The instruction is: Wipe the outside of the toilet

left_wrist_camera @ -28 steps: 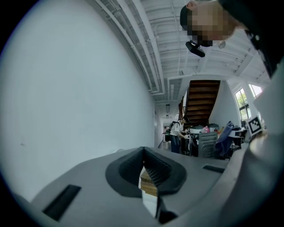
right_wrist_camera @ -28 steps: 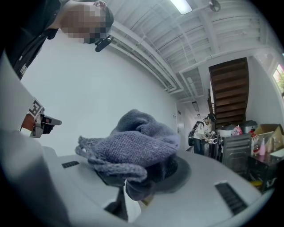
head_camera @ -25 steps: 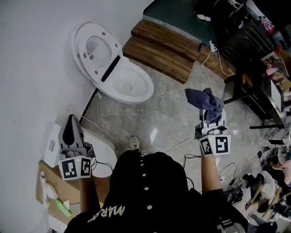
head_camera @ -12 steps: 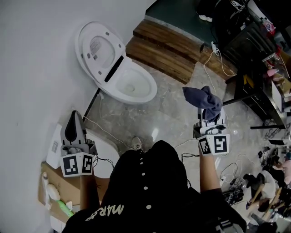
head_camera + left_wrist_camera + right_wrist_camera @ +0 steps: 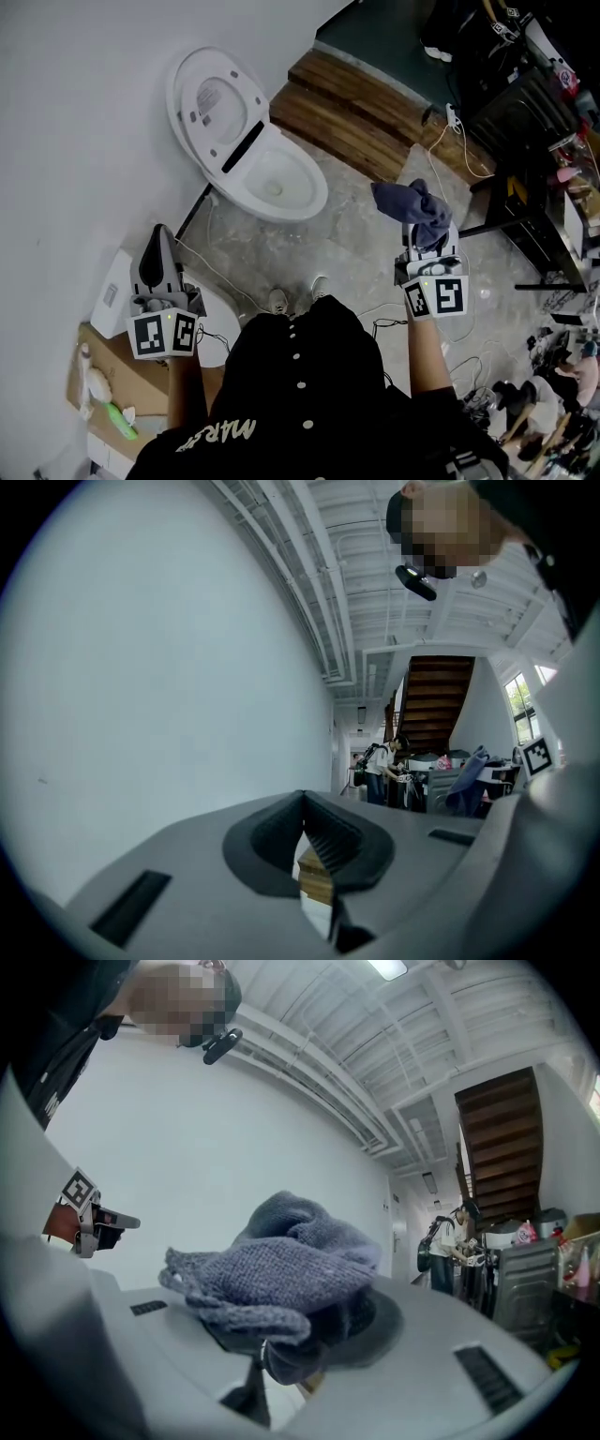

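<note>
1. Left gripper (image 5: 159, 239): near left, raised in front of my chest. Its jaws are closed tip to tip with nothing between them. I judge it is parked here because a one-cloth wipe needs only one claw.

2. Right gripper (image 5: 429, 246): near right, at about the same height. Its jaws are clamped on the blue-grey cloth (image 5: 412, 208). The grip sits low on the fabric, so the bulk bunches above and ahead of the tips. This probably puts a soft pad, not hard jaw, against the porcelain first.

3. Floor: a thin cable (image 5: 225, 272) runs between my feet and the fixture. I treat it as a possible trip point.

4. Toilet (image 5: 272, 178): far left, against the wall, well apart from the cloth. No wiping contact exists yet. Its lid (image 5: 211, 98) stands raised toward the wall, which leaves the bowl's outer shell reachable from my side.

5. Wooden step (image 5: 352, 117): farther right, just beside the bowl. It likely limits access on that flank.
</note>
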